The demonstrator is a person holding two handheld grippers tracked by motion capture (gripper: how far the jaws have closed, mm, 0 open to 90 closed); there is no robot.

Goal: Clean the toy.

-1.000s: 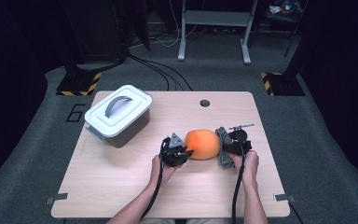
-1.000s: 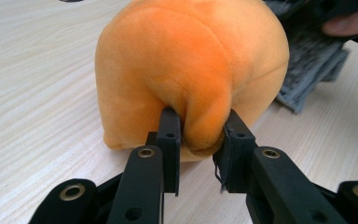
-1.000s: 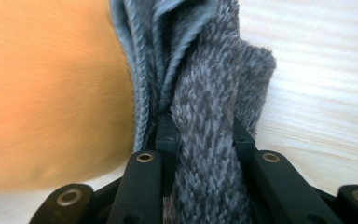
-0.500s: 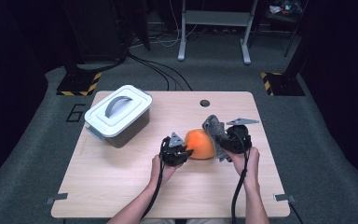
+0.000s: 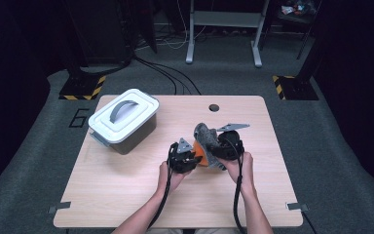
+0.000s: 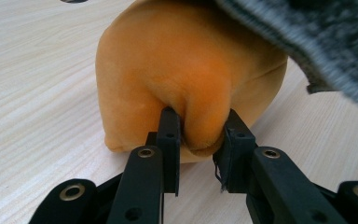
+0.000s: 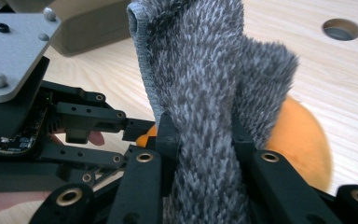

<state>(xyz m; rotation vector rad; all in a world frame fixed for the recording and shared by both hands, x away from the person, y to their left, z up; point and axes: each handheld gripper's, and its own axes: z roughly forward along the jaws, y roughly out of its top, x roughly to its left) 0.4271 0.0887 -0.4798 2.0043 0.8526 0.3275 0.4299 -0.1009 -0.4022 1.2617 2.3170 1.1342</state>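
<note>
A soft orange cushion-like ball [image 5: 200, 154] lies on the wooden table [image 5: 126, 195], right of centre. My left gripper [image 6: 198, 126] is shut on a fold of the orange ball [image 6: 186, 70], pinching it from the left at table level. A grey fuzzy cloth [image 5: 205, 133] stands raised above the ball, and my right gripper [image 7: 200, 126] is shut on this grey cloth [image 7: 200, 70]. In the right gripper view the orange ball [image 7: 303, 140] sits behind the cloth and the left gripper [image 7: 74, 126] is close by. A corner of the cloth [image 6: 307, 37] hangs over the ball.
A white lidded box [image 5: 124, 119] with a grey handle stands at the table's back left. A round hole [image 5: 214, 107] is in the tabletop near the far edge. Black-and-yellow striped stand feet [image 5: 83, 90] rest on the floor beyond the table.
My right gripper has risen and swung left with the grey cloth, which now stands up over the orange ball and covers more of it. The left gripper has stayed put.
</note>
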